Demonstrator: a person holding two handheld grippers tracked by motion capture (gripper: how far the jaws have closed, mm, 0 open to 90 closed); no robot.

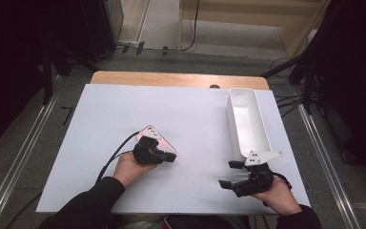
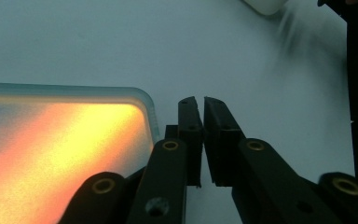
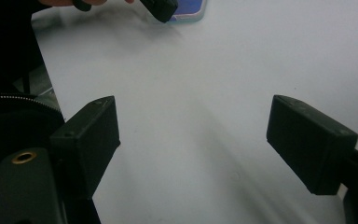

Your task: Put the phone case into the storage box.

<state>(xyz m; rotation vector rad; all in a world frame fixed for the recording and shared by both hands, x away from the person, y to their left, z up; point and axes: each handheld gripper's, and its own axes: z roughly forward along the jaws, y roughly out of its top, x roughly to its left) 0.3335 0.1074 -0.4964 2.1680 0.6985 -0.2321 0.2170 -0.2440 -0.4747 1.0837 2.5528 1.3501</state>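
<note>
Tray (image 1: 248,121) near table's right edge; left gripper (image 2: 201,105) nearly closed, empty; right gripper (image 3: 193,144) wide open, empty.

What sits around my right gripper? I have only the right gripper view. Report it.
Observer: A long white bin lies on the table just beyond the right gripper; its inside looks empty.
Operator: Now give me the left gripper's jaws.
Observer: The left gripper has its jaws almost together, with nothing between them.
Operator: Tell me what lies by it.
Observer: A flat clear-edged slab, lit orange, lies beside those jaws, not between them.
</note>
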